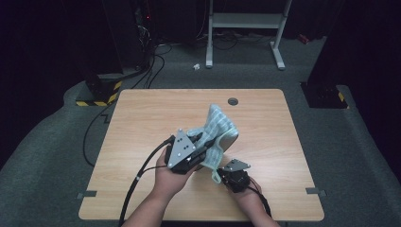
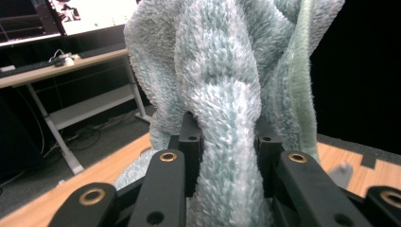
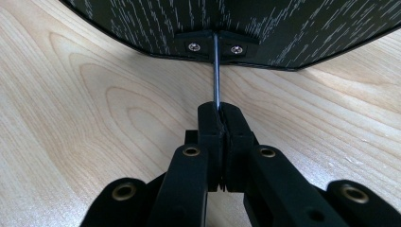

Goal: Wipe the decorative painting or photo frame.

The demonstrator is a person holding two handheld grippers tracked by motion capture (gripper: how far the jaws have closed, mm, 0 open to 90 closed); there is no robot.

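Jaws clamping one towel, one rod

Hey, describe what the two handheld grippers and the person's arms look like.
Both grippers, left gripper and right gripper, are black, each topped by a grey three-cornered plate with small holes. Their jaws are black bars with brass-ringed holes. A black cable trails from each. The forearms are bare, with no sleeves visible.

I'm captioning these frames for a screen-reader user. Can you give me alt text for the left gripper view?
The left gripper is shut on a bunched fold of a fluffy pale blue-green towel, which rises above its black jaws. Below lies a light wooden table; behind it, at left, a desk stands in a dark room.
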